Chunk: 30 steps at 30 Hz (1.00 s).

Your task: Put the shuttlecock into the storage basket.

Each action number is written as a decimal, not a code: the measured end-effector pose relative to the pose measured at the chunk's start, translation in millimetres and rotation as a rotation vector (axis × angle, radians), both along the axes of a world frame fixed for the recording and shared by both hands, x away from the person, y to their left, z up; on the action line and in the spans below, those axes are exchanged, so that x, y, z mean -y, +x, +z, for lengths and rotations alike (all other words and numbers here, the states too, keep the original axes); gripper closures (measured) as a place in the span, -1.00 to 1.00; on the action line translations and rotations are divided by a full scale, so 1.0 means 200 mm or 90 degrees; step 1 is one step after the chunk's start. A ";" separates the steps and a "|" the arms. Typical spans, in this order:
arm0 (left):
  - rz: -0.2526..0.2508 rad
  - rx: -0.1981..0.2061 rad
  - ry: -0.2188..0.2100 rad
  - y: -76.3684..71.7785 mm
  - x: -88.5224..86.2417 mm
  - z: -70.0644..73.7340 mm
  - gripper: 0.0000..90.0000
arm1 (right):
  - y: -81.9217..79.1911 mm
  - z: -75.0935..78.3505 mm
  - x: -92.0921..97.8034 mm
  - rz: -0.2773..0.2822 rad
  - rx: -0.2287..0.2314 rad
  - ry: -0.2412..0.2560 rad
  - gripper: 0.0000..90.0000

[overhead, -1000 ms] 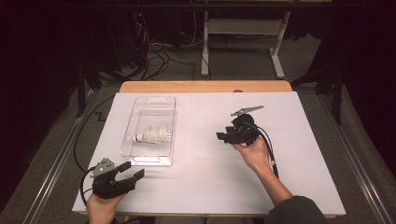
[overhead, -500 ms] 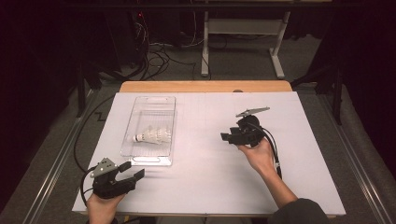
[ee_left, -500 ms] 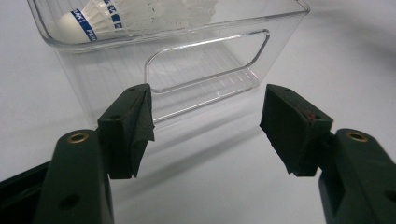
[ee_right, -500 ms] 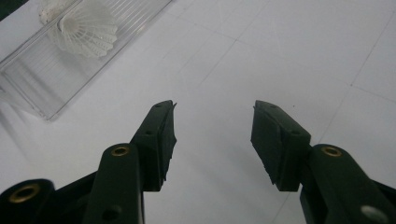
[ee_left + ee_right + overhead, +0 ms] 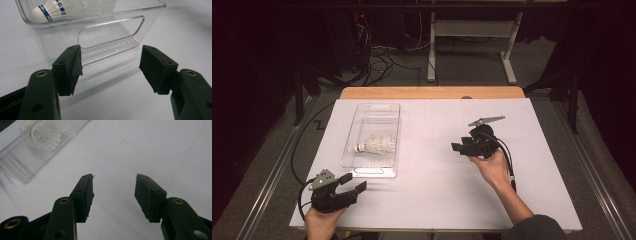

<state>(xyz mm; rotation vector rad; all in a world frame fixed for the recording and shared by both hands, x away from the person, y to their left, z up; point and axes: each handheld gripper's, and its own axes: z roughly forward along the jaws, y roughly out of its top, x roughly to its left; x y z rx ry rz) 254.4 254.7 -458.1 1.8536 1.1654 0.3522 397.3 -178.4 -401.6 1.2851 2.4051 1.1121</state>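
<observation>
White surface, dark room behind; a clear tray lies left of centre with white shuttlecocks inside. We hold the left gripper just beside its near end, fingers wide apart, empty. Our right gripper sits well apart, fingers likewise spread, gripping nothing

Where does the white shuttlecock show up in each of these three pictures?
High view: the shuttlecock lies inside the clear bin, left of centre.
Left gripper view: top left, cork end leftward.
Right gripper view: top left corner, feathers toward the camera.
Shared landmark: the clear bin.
</observation>
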 end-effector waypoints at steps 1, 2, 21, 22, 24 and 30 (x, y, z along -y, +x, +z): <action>0.001 0.000 -0.001 0.00 0.00 0.00 -0.22 | 0.00 0.00 0.00 0.000 0.000 0.001 0.11; 0.001 0.000 -0.001 0.00 0.00 0.00 -0.22 | 0.00 0.00 0.01 -0.001 0.000 0.001 0.10; 0.000 0.000 0.001 0.00 0.00 0.00 -0.22 | -0.03 0.00 0.09 -0.018 0.005 0.006 0.10; 0.000 -0.001 0.001 0.00 0.00 0.00 -0.22 | -0.03 0.00 0.09 -0.019 0.004 0.007 0.10; 0.000 0.000 0.002 0.00 0.00 0.00 -0.22 | -0.03 0.00 0.10 -0.022 0.004 0.007 0.10; 0.000 0.000 0.001 0.00 0.00 0.00 -0.22 | -0.05 -0.01 0.13 -0.028 0.009 0.011 0.10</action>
